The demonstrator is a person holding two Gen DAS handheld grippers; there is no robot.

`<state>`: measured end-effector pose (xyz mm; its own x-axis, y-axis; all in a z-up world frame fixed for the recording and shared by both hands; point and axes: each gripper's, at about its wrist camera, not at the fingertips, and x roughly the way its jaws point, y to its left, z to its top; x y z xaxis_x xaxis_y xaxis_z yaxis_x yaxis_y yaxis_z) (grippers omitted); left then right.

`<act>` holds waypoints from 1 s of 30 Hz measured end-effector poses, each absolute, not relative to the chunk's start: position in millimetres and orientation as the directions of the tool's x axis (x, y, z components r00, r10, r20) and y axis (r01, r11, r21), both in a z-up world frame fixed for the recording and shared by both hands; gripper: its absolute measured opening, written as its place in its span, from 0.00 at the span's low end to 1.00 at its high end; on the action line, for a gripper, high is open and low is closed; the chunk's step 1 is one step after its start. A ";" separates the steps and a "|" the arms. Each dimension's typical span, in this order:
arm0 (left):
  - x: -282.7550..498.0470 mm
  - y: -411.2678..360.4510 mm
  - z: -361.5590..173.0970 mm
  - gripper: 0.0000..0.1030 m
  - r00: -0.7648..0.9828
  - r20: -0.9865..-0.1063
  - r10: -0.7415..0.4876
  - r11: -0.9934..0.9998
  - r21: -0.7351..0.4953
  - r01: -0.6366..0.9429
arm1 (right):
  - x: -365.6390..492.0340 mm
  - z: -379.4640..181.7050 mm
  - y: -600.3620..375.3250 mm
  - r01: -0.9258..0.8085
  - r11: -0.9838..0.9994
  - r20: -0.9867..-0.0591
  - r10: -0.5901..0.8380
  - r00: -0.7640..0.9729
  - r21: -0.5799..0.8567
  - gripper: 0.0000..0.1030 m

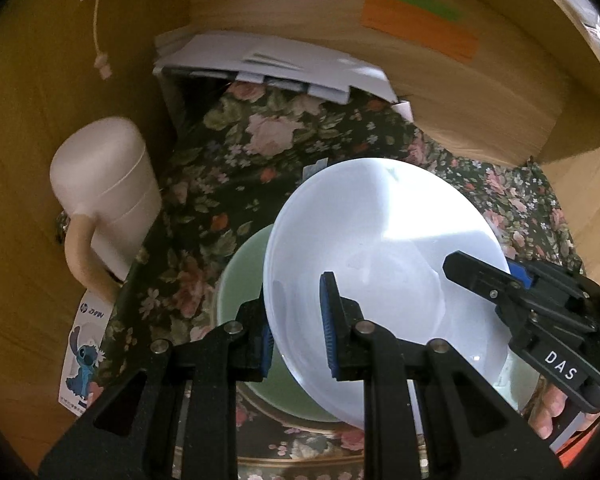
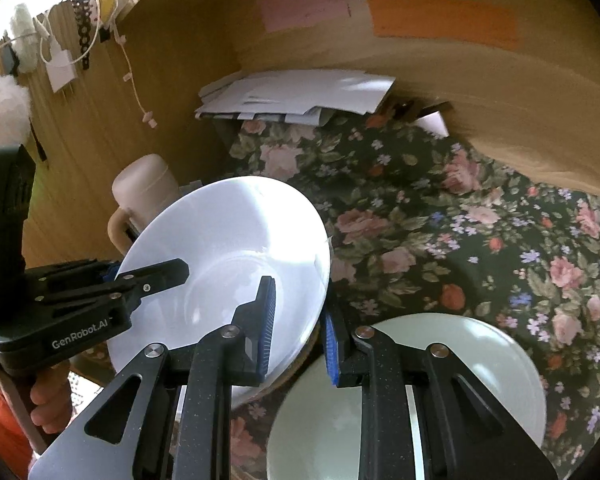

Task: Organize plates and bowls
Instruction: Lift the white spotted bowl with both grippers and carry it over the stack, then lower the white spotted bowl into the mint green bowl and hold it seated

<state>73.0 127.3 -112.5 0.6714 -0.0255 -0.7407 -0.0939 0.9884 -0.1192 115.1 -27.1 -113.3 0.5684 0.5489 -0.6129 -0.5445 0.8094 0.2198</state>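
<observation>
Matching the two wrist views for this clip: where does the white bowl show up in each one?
Left wrist view: the white bowl fills the centre right, tilted, its rim between the left gripper fingers, above a pale green bowl.
Right wrist view: the white bowl sits centre left, its rim between the right gripper fingers.
Shared landmark: the orange paper strip on the wooden back wall.

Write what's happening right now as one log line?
left gripper: shut on white bowl rim | right gripper: shut on opposite rim | bowl: tilted, above green bowl | floral cloth beneath
</observation>
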 end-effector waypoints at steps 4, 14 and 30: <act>74.0 134.6 -118.2 0.20 0.661 -0.750 -0.027 0.987 -0.124 -0.101 | 117.3 -119.4 -19.4 -0.549 0.809 -0.627 0.543 0.558 0.212 0.19; 79.5 142.6 -131.4 0.20 0.636 -0.771 -0.032 0.988 -0.119 -0.095 | 126.3 -129.8 -12.4 -0.541 0.811 -0.650 0.537 0.538 0.223 0.18; 79.6 152.7 -128.7 0.22 0.640 -0.765 -0.079 0.982 -0.169 -0.080 | 121.1 -131.2 -10.6 -0.566 0.818 -0.667 0.481 0.570 0.106 0.29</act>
